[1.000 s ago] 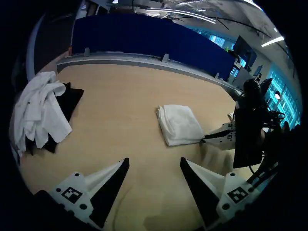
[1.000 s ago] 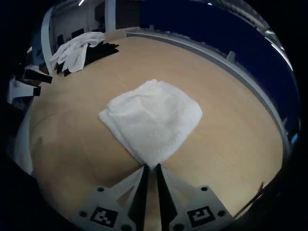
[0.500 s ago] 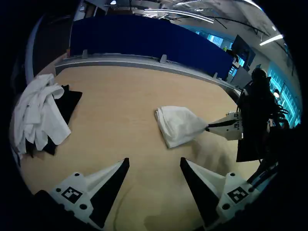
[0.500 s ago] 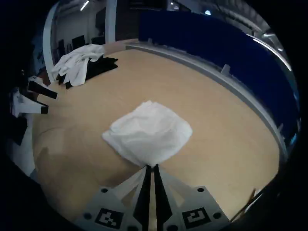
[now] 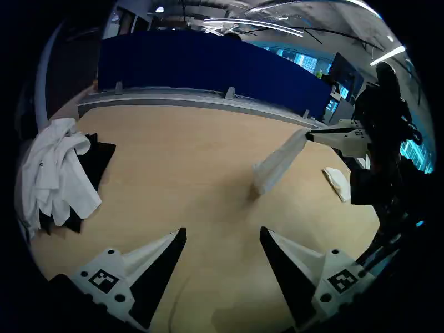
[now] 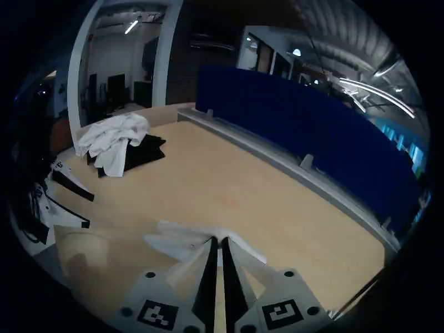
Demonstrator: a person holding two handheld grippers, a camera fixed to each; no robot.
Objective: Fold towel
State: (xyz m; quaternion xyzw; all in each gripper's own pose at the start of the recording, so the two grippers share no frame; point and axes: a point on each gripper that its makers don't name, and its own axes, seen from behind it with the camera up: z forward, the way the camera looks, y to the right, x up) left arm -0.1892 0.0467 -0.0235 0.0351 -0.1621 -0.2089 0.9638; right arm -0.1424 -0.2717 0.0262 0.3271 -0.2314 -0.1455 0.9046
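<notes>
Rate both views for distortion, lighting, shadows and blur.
Left gripper view: the fisheye bows the blue partition and the far edge of the table into arcs; the ceiling light strips blow out white; the hanging towel throws a small soft shadow on the table. Right gripper view: dimmer overall, with the same bowing; the towel pinched in the right gripper looks slightly smeared.

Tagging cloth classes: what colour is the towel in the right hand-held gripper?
The towel is plain white; best seen in the left gripper view.
</notes>
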